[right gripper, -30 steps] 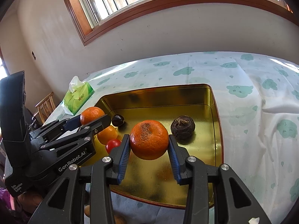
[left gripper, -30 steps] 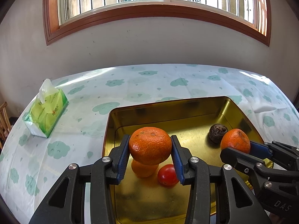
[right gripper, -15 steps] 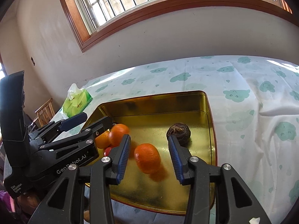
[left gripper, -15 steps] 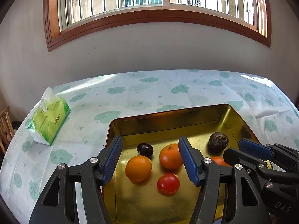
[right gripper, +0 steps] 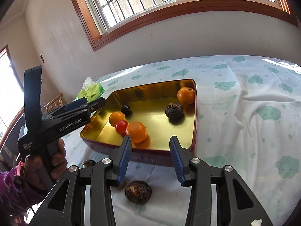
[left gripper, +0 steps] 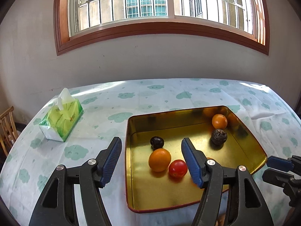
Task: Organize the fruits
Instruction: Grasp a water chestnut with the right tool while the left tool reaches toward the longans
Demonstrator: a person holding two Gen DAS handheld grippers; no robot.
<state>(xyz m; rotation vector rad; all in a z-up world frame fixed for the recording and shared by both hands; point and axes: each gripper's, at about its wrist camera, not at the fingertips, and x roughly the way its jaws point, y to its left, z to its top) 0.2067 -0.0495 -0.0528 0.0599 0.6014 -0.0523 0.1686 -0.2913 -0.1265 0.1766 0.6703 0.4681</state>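
Both tangerines released into the gold tin — left gripper jaws have just been opening, nothing between them; right gripper parted, empty. Dark wrinkled fruit remains on the tablecloth, outside.

1. Both views are lit by daylight from the barred window; panes are partly blown out.
2. A sunlit patch is seen on the tablecloth at far right; fold shadows are cast beside it.
3. Fruit and wall reflections are carried by the gold tin.
4. Soft shadows are seen under the fruit.
5. Heavy barrel distortion and dark vignetted corners are noted.
6. Focus is sharp; no motion blur is visible.
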